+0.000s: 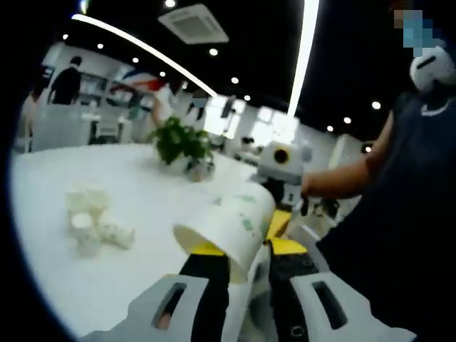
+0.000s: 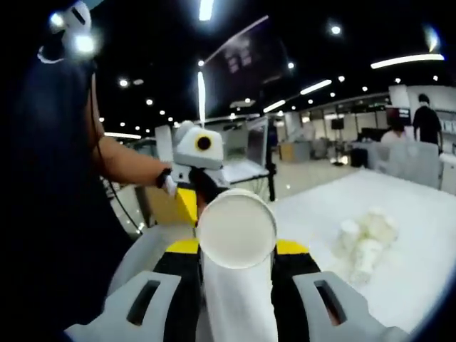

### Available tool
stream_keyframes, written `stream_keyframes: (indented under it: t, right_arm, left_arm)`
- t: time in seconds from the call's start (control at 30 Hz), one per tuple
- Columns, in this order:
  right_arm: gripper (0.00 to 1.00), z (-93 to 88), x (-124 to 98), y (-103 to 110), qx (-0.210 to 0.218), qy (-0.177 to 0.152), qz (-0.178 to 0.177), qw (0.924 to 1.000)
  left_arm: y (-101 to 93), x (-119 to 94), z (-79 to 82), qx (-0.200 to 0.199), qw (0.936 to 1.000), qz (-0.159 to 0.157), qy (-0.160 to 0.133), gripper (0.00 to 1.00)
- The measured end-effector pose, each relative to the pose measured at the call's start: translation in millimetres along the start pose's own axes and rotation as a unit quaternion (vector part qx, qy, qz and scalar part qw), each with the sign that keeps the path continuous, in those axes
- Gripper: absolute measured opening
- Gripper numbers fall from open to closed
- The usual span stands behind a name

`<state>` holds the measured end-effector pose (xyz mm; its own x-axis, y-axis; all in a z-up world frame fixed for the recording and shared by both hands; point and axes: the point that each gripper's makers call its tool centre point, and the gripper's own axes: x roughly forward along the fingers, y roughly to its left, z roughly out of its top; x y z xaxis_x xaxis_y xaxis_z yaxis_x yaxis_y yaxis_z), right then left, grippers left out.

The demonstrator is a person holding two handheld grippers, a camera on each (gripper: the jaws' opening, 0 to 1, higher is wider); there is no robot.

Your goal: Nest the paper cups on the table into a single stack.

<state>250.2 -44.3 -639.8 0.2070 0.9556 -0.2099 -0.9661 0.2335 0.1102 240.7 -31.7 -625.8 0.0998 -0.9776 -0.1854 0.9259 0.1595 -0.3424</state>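
Note:
My left gripper is shut on a white paper cup with green print. The cup lies tilted across the jaws, its open mouth toward the lower left. Beyond it the right gripper faces me in a person's hand, its jaws hidden behind the cup. My right gripper is shut on a tall white paper cup whose round end points away; whether it is one cup or a nest I cannot tell. The left gripper hangs just behind that end. Several loose cups lie clustered on the white table.
A potted green plant stands at the table's far side. The person holding the grippers, in a dark top, stands close beside the table edge. Other people and chairs are in the background.

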Motion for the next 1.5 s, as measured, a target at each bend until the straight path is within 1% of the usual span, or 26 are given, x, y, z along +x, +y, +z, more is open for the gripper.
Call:
stream_keyframes:
  t: [0.13, 0.27, 0.47, 0.57, 0.67, 0.7, 0.77, 0.93, 0.97, 1.0, 1.1, 1.17, 1.23, 1.3, 1.33, 1.37, 1.4, 1.43, 1.47, 1.5]
  right_arm:
    - [0.32, -0.6, -1, 0, 0.005, -0.001, 0.001, 1.0000]
    - [0.30, -1.6, -2, -1, 0.009, 0.001, -0.001, 1.0000]
    - [0.30, -3.1, -5, -2, 0.014, 0.003, -0.006, 0.9999]
    - [0.33, -2.4, -7, -6, 0.016, 0.001, -0.013, 0.9998]
    - [0.39, -0.4, -10, -9, 0.020, -0.003, -0.021, 0.9996]
    - [0.40, 0.9, -11, -10, 0.019, -0.006, -0.022, 0.9996]
    - [0.40, 3.4, -12, -11, 0.018, -0.010, -0.027, 0.9994]
    - [0.42, 7.9, -12, -11, 0.011, -0.017, -0.032, 0.9993]
    - [0.41, 8.5, -12, -9, 0.011, -0.018, -0.031, 0.9993]
    - [0.40, 8.8, -11, -9, 0.010, -0.019, -0.032, 0.9993]
    - [0.38, 9.1, -11, -11, 0.007, -0.019, -0.038, 0.9991]
    - [0.38, 9.1, -12, -12, 0.009, -0.019, -0.040, 0.9990]
    - [0.38, 8.7, -13, -14, 0.010, -0.019, -0.043, 0.9988]
    - [0.38, 6.8, -16, -16, 0.013, -0.019, -0.050, 0.9985]
    - [0.38, 5.9, -17, -18, 0.012, -0.019, -0.056, 0.9982]
    - [0.38, 3.3, -20, -21, 0.013, -0.017, -0.065, 0.9976]
    - [0.38, 1.4, -21, -23, 0.014, -0.015, -0.070, 0.9973]
    - [0.39, -1.0, -24, -25, 0.015, -0.014, -0.075, 0.9970]
    - [0.40, -2.3, -26, -26, 0.018, -0.013, -0.079, 0.9966]
    - [0.43, -4.0, -28, -28, 0.021, -0.012, -0.083, 0.9962]
  left_arm:
    - [-4.3, 1, 2.8, 0.000, 0.9998, -0.016, 0.008, 0.06]
    - [-14.4, 3, 2.0, -0.003, 0.9987, -0.046, 0.023, 0.00]
    - [-13.7, 5, 6.5, -0.002, 0.9983, -0.046, 0.036, 0.00]
    - [-10.3, 4, 6.2, 0.000, 0.9982, -0.041, 0.044, 0.00]
    - [-5.5, 3, 5.0, 0.009, 0.9980, -0.028, 0.057, 0.00]
    - [-3.2, 3, 3.8, 0.012, 0.9977, -0.023, 0.063, 0.00]
    - [-3.3, 3, 2.3, 0.016, 0.9970, -0.024, 0.072, 0.00]
    - [-7.6, 6, 6.5, 0.017, 0.9969, -0.031, 0.070, 0.00]
    - [-7.9, 7, 7.9, 0.027, 0.9968, -0.030, 0.069, 0.00]
    - [-6.4, 7, 6.8, 0.033, 0.9963, -0.027, 0.075, 0.00]
    - [-2.6, 7, 1.1, 0.036, 0.9932, -0.023, 0.108, 0.00]
    - [1.9, 5, -2.1, 0.047, 0.9894, -0.014, 0.137, 0.00]
    - [1.9, 6, 3.0, 0.049, 0.9886, -0.015, 0.141, 0.00]
    - [7.1, 4, 4.9, 0.046, 0.9862, -0.006, 0.159, 0.00]
    - [6.6, 2, 2.5, 0.039, 0.9836, -0.009, 0.176, 0.00]
    - [8.0, 0, 1.0, 0.029, 0.9814, -0.005, 0.190, 0.00]
    - [12.5, -2, -0.4, 0.027, 0.9772, 0.006, 0.210, 0.00]
    - [17.7, -3, 0.1, 0.037, 0.9748, 0.017, 0.219, 0.00]
    - [22.3, -4, 0.7, 0.054, 0.9704, 0.026, 0.234, 0.00]
    - [23.5, -5, 1.2, 0.058, 0.9678, 0.029, 0.243, 0.00]
